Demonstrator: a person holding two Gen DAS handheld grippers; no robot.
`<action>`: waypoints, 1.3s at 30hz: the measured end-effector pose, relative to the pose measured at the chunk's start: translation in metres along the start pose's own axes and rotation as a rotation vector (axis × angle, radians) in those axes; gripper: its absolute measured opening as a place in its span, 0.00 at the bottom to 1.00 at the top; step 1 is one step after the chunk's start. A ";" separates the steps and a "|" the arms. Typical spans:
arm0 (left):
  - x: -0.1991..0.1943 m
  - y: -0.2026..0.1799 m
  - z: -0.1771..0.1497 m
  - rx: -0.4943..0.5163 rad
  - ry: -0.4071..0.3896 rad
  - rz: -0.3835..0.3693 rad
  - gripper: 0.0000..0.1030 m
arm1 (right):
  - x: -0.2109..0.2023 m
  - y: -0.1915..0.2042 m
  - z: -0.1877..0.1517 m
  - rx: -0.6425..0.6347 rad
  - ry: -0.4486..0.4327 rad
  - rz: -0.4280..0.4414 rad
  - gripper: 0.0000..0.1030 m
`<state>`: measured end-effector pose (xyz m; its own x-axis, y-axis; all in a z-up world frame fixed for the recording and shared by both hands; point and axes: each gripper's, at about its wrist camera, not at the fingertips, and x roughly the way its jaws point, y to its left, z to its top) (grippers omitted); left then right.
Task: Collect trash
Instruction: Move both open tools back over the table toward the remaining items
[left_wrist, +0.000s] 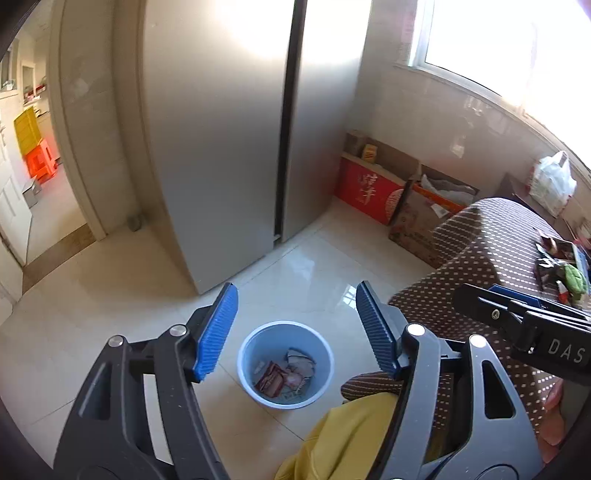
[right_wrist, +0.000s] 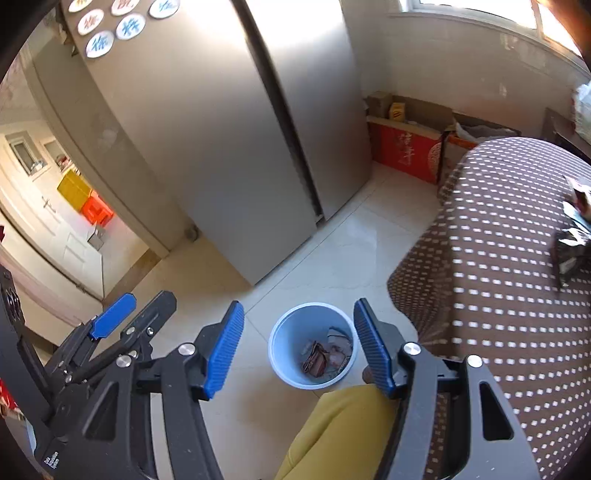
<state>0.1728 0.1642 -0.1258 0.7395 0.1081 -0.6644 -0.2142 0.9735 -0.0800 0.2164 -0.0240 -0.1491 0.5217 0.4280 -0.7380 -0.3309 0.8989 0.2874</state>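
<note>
A pale blue bin (left_wrist: 251, 345) (right_wrist: 280, 332) stands on the tiled floor, with crumpled wrappers (left_wrist: 280, 374) (right_wrist: 325, 356) lying in its bottom. My left gripper (left_wrist: 295, 328) hovers above the bin, jaws open and nothing between its blue pads. My right gripper (right_wrist: 297, 343) also hangs over the bin, open and empty. The right gripper's body shows at the right edge of the left wrist view, and the left gripper's at the lower left of the right wrist view. More wrappers (left_wrist: 557, 266) (right_wrist: 574, 236) lie on the table's brown dotted cloth (left_wrist: 491, 258) (right_wrist: 498, 277).
A tall silver fridge (left_wrist: 221, 129) (right_wrist: 229, 129) stands behind the bin. Cardboard boxes, one red (left_wrist: 369, 192) (right_wrist: 406, 151), line the wall under the window. A yellow-clad leg (left_wrist: 347, 435) (right_wrist: 340, 432) is beside the bin. A doorway (left_wrist: 40, 166) opens at left.
</note>
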 end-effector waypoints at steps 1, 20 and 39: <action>-0.001 -0.007 0.001 0.010 -0.002 -0.010 0.64 | -0.004 -0.005 -0.001 0.011 -0.007 -0.003 0.60; 0.006 -0.143 0.003 0.189 0.026 -0.193 0.68 | -0.088 -0.169 -0.013 0.324 -0.146 -0.200 0.60; 0.020 -0.218 0.008 0.296 0.052 -0.315 0.77 | -0.090 -0.268 -0.001 0.529 -0.178 -0.268 0.37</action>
<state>0.2397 -0.0438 -0.1157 0.7044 -0.2065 -0.6791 0.2148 0.9739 -0.0733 0.2577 -0.3030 -0.1604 0.6706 0.1488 -0.7267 0.2409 0.8829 0.4030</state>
